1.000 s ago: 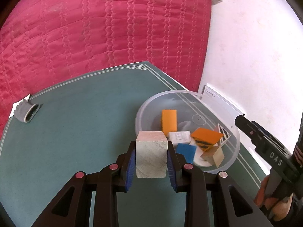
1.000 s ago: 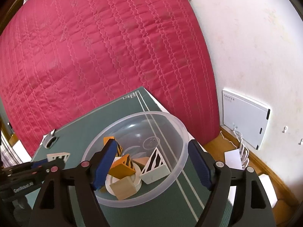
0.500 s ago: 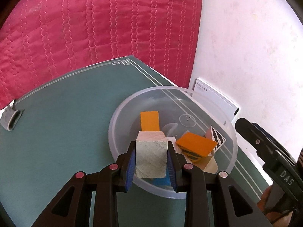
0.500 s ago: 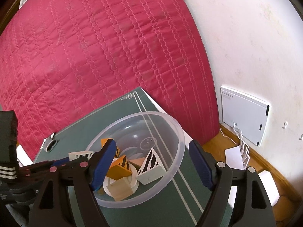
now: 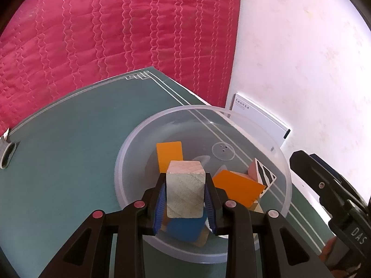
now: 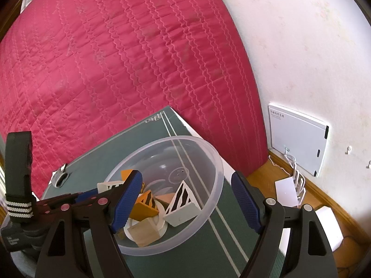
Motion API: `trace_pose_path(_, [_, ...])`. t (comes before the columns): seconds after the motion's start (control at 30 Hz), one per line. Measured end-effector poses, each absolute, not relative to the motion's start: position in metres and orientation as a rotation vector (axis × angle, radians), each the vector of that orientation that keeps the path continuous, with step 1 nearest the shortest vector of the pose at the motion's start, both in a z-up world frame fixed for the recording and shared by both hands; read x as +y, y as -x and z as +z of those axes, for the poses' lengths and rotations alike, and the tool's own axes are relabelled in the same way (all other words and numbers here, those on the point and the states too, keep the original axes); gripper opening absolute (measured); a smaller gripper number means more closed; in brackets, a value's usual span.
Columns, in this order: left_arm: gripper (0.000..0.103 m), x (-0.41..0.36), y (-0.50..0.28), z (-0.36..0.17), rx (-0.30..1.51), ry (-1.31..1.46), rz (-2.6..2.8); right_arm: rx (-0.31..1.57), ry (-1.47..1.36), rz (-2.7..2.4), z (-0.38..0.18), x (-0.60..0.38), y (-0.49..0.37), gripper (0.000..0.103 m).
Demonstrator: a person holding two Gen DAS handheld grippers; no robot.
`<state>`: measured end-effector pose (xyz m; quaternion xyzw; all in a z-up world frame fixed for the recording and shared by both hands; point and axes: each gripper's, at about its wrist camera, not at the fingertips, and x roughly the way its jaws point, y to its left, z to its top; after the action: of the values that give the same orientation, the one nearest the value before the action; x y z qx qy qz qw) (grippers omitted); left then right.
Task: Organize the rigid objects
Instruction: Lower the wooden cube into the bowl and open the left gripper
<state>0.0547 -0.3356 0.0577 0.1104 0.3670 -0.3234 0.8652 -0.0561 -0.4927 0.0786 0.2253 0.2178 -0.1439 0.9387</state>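
Observation:
My left gripper is shut on a pale wooden cube, which hangs over the near side of a clear plastic bowl. In the bowl lie two orange blocks, a black-and-white striped block and a blue block right under the cube. My right gripper stands open above the bowl, nothing between its pads. In the right wrist view the left gripper reaches in from the left over a striped wedge and a wooden cube.
The bowl sits near the right corner of a green table mat. A small grey ring-shaped piece lies at the mat's left edge. A red quilt hangs behind, a white wall panel stands to the right, and wooden floor lies below it.
My left gripper carried the wooden cube from in front of the bowl's left rim to over the bowl's inside. The right gripper stayed in place and open.

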Motion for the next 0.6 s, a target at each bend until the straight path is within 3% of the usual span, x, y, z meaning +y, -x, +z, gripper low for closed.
trace_pose_path(0.5, [0.033,-0.3406,-0.0463,0.0560,0.736,-0.260,-0.690,0.445,-0.462,-0.299,0.0771,-0.4950,0.0573,0.080])
trace_pose_path(0.6, [0.044,-0.3388,-0.0462,0.0568,0.734,-0.256,-0.686,0.446,-0.460,-0.299,0.0770,-0.4946,0.0574,0.080])
